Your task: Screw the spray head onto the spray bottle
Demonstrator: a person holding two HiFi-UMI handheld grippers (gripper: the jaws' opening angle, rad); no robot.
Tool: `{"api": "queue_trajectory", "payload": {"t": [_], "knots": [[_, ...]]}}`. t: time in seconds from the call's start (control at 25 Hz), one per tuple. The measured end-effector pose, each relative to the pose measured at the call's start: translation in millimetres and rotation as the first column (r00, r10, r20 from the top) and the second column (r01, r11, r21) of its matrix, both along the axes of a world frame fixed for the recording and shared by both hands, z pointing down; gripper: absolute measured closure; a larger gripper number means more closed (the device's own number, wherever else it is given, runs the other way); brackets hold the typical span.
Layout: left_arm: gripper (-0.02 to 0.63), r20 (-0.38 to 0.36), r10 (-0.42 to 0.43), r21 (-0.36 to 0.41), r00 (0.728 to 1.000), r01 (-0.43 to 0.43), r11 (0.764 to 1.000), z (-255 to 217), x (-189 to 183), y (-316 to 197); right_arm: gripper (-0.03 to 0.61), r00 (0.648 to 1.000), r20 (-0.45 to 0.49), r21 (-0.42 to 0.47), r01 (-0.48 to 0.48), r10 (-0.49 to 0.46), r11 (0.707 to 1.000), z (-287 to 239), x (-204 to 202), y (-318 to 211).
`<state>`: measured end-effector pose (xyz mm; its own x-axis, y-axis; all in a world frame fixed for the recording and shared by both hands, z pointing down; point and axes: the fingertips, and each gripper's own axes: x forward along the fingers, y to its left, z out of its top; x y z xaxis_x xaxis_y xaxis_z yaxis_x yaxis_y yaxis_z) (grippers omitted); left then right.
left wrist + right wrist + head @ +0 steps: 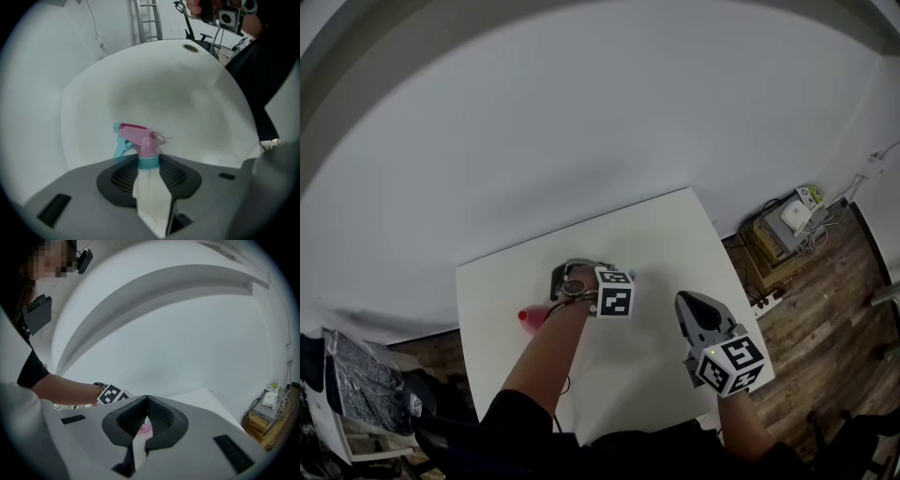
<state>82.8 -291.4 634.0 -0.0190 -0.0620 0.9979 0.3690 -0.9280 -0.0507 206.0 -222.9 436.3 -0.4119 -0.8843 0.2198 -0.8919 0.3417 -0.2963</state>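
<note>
My left gripper [149, 159] points straight down, its fingers [125, 176] narrowed onto the bottle [150, 197] just under the collar [148, 162]. I judge this pins it on the bench [187, 93], with the pink head [139, 135] already seated. My right gripper [146, 401] hangs off to the side, fingers pressed together and empty, likely to leave the left room.

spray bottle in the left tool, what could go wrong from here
1. The left tool clamps the spray bottle right at its teal collar, where the neck tapers; it could slip or twist in the pads.
2. The pink spray head points down close to the white table; going lower could knock its trigger.
3. The right tool is shut and empty, off to the side, so nothing steadies the head if it sits loose.
</note>
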Motion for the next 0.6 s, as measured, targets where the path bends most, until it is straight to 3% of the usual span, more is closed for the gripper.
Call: {"api": "queue_trajectory", "payload": {"t": [0.28,0.44,0.6], "knots": [[0.476,-0.049,-0.006,0.036,0.999,0.007,0.999,-2.3,-1.2,1.3,0.572,1.0,0.002,0.007,-0.012,0.012,1.0,-3.5,3.8,5.5],[0.476,-0.213,-0.066,0.074,0.975,0.083,0.994,-25.3,12.1,10.7,0.572,1.0,-0.002,0.0,-0.016,0.016,1.0,-2.5,3.6,7.8],[0.477,-0.385,-0.124,0.118,0.914,0.182,0.976,-79.3,29.0,8.1,0.572,1.0,0.008,0.009,-0.016,0.016,1.0,-5.5,6.1,5.8]]}}
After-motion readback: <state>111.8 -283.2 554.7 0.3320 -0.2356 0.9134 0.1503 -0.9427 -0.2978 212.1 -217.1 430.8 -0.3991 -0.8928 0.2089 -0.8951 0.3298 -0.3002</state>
